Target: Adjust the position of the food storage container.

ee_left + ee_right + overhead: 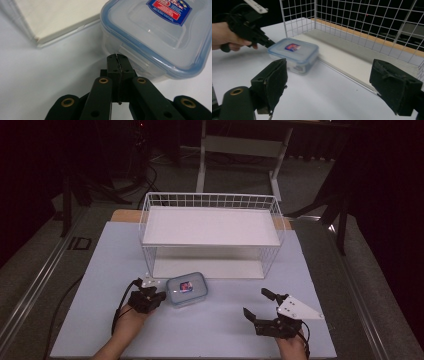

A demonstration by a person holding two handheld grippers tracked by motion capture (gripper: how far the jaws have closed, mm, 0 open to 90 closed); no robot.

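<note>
A clear plastic box with a blue-rimmed lid and a red-and-blue label lies on the table just in front of the white wire rack. My left gripper is shut with nothing between its jaws, and its tips rest against the latch flap on the box's side. My right gripper stands open to the right of the box, a short way off, with its jaws aimed at the box and the rack's lower shelf. In the right gripper view the left gripper and the hand holding it are beside the box.
The rack has an upper shelf and a lower board, both bare, with wire mesh walls. The pale table top spreads around both grippers. Beyond the table are a dark floor, cables and a desk frame.
</note>
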